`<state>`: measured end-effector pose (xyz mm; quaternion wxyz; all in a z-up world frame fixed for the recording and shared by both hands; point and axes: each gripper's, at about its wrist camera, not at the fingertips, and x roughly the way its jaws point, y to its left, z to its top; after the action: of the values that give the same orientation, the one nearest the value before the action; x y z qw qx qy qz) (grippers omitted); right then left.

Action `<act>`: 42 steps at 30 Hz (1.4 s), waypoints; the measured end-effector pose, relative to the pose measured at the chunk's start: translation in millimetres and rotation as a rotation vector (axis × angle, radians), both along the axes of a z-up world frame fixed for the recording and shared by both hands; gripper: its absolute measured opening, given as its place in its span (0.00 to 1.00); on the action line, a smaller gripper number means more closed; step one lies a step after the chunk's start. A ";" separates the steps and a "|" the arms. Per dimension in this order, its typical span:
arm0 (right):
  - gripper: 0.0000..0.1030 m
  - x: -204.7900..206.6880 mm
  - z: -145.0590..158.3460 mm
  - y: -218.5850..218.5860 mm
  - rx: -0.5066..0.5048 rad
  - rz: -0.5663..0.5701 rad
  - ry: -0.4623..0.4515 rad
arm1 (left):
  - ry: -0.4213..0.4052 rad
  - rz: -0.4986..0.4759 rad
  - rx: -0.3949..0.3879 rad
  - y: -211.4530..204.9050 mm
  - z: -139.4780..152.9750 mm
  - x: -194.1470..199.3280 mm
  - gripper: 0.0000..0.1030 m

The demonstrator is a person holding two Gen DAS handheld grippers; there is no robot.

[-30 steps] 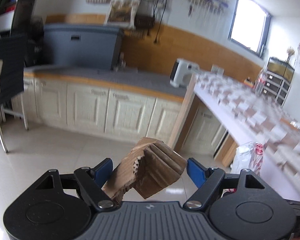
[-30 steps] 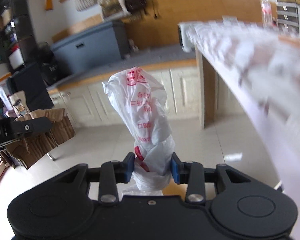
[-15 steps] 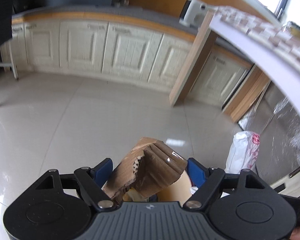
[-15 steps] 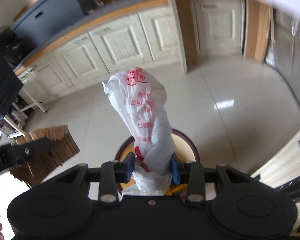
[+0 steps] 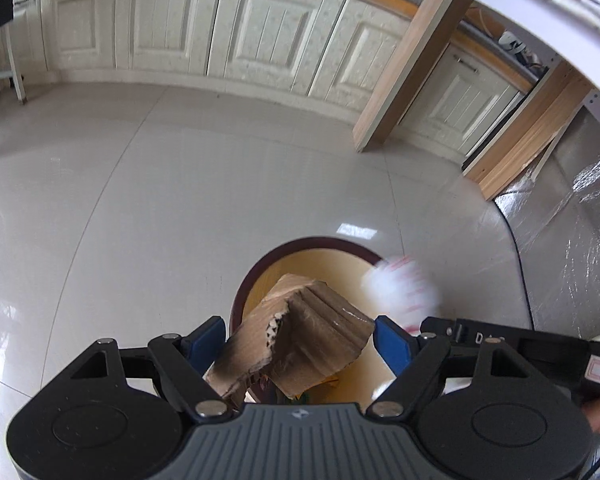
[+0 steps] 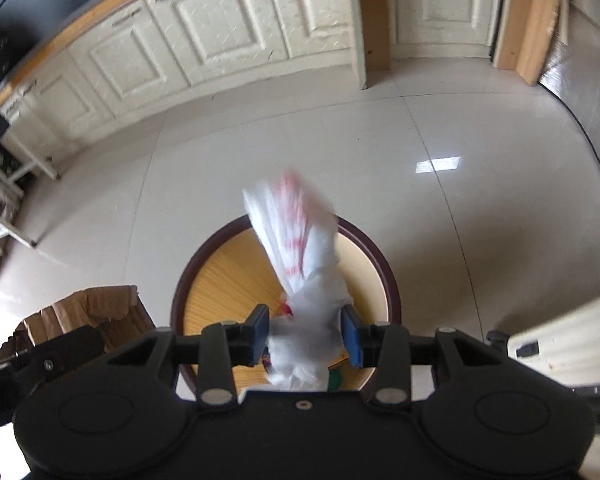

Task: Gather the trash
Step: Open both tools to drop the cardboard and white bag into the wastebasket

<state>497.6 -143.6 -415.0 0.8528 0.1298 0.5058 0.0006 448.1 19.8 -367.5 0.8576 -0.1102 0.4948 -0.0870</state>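
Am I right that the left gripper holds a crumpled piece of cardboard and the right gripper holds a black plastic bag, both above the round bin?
Not quite: the plastic bag in the right gripper is white with red print, not black, as the right wrist view shows. The rest stands: the left gripper holds crumpled cardboard, both above the round bin.

Open bin [image 6: 384, 268] mouth below; bare floor [image 5: 180, 200] all around it

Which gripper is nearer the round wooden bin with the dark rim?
Too close to call. The left gripper, shut on the torn brown cardboard piece, and the right gripper, pads around the white plastic bag, both hang over the round wooden bin.
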 end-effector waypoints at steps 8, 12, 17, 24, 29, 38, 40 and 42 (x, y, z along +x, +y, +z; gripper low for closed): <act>0.33 14.8 -14.8 -6.4 -0.023 0.001 0.007 | 0.019 -0.006 0.017 -6.1 -12.5 11.8 0.79; 0.33 13.9 -20.0 -12.1 -0.009 -0.015 0.019 | 0.042 -0.036 0.018 -14.6 -19.3 14.9 0.79; 0.33 11.6 -27.9 -21.1 0.021 -0.051 0.049 | 0.111 -0.061 -0.005 -23.2 -35.4 23.4 0.80; 0.33 5.7 -31.6 -26.3 0.044 -0.062 0.072 | 0.143 -0.083 -0.012 -27.1 -43.6 27.4 0.96; 0.33 0.6 -28.8 -25.8 0.045 -0.047 0.075 | 0.151 -0.084 0.015 -25.1 -41.1 26.5 0.96; 0.36 -16.1 -23.1 -28.5 0.048 -0.037 0.090 | 0.164 -0.089 0.054 -18.8 -33.8 17.4 0.98; 0.39 -20.0 -19.6 -30.0 0.051 -0.043 0.087 | 0.166 -0.086 0.058 -15.2 -32.8 12.8 0.99; 0.41 -23.5 -15.7 -31.0 0.051 -0.046 0.084 | 0.172 -0.082 0.066 -9.8 -31.4 6.5 1.00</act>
<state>474.2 -174.6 -430.7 0.8270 0.1632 0.5379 -0.0113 454.6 9.9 -398.9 0.8109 -0.0685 0.5731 -0.0960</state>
